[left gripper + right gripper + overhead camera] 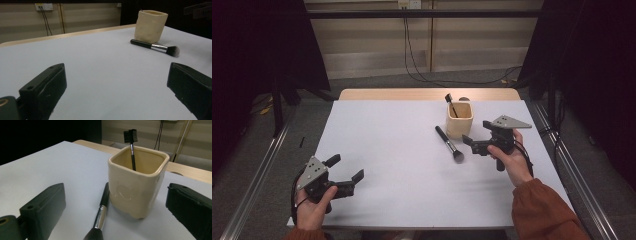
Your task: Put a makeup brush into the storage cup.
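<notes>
A cream square cup stands upright on the white table, right of centre. A small black brow brush leans inside it, head up. A black-handled makeup brush lies flat just left of the cup, bristles toward the near side. My right gripper is open, just right of the cup, with the brush handle between its jaws but untouched. My left gripper is open and empty at the near left corner.
A wooden strip edges the table's far side. Black cables hang down the back wall to the floor. Dark curtains flank both sides, and metal rails run along the floor by the table.
</notes>
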A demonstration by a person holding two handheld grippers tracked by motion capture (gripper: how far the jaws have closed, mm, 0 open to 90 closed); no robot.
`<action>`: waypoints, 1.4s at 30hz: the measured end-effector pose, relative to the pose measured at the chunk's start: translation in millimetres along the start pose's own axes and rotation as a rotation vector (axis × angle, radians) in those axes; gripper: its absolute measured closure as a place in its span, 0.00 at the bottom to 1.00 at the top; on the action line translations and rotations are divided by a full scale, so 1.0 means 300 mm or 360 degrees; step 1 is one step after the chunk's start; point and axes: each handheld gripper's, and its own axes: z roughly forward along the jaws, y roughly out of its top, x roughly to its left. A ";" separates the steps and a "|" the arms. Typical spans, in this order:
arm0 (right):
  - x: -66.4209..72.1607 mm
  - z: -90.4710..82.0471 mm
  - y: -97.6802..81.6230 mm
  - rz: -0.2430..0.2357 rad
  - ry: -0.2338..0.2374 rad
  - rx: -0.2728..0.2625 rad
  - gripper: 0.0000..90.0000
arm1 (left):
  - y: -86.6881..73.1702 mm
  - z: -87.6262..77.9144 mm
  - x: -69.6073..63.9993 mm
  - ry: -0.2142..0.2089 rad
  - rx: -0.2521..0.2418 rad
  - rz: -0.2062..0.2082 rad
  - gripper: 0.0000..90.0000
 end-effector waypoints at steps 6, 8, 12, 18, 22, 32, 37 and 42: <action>0.007 0.031 0.020 -0.0022 -0.0009 0.0101 0.03 | 0.001 -0.001 -0.001 0.0000 -0.0004 0.0004 0.03; 0.009 0.040 0.024 -0.0027 -0.0003 0.0145 0.04 | 0.000 -0.001 0.000 0.0000 -0.0004 0.0004 0.03; 0.004 0.050 0.032 -0.0027 0.0020 0.0239 0.04 | 0.000 -0.001 0.000 0.0000 -0.0002 0.0003 0.03; 0.001 0.064 0.051 -0.0041 0.0040 0.0388 0.05 | 0.001 0.000 -0.001 -0.0005 -0.0001 0.0017 0.03; 0.006 0.080 0.064 -0.0052 0.0057 0.0515 0.05 | 0.001 0.000 0.001 -0.0005 -0.0003 0.0010 0.03; 0.013 0.136 0.077 -0.0058 0.0091 0.0817 0.07 | 0.000 0.002 -0.001 -0.0013 0.0004 0.0007 0.03; 0.013 0.156 0.090 -0.0052 0.0131 0.0928 0.07 | 0.000 0.001 0.000 -0.0018 0.0005 0.0011 0.03; 0.007 0.186 0.091 -0.0006 0.0157 0.1112 0.07 | -0.001 0.003 0.000 -0.0022 0.0012 0.0011 0.03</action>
